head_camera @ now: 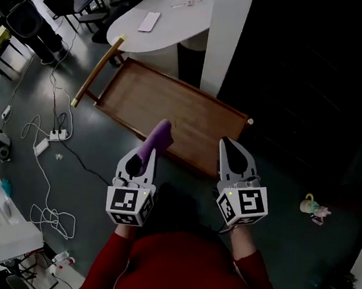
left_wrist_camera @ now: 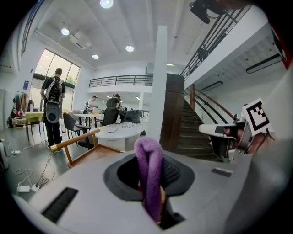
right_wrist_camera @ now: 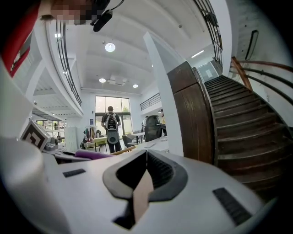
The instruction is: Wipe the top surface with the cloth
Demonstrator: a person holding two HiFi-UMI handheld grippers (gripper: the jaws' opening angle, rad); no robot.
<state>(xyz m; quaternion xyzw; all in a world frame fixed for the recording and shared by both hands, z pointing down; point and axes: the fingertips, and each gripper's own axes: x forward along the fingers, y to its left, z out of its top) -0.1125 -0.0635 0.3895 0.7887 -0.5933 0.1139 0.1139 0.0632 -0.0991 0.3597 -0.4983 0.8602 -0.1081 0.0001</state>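
Near a rimmed wooden tabletop [head_camera: 190, 119], the left hand-held gripper [head_camera: 145, 156] clamps a purple cloth [head_camera: 159, 136]; the right hand-held gripper [head_camera: 232, 147] has its jaws pressed together.

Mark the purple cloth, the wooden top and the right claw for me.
purple cloth [head_camera: 157, 139], head view, middle of the protruding fold.
wooden top [head_camera: 178, 111], head view, bare middle of the board.
right claw [head_camera: 227, 143], head view, between its closed fingertips.

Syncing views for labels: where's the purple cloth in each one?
Head view: purple cloth sticks out of the left gripper, lower centre.
Left gripper view: cloth at centre, clamped in the jaws.
Right gripper view: cloth a thin sliver at left.
Shared landmark: white pillar.
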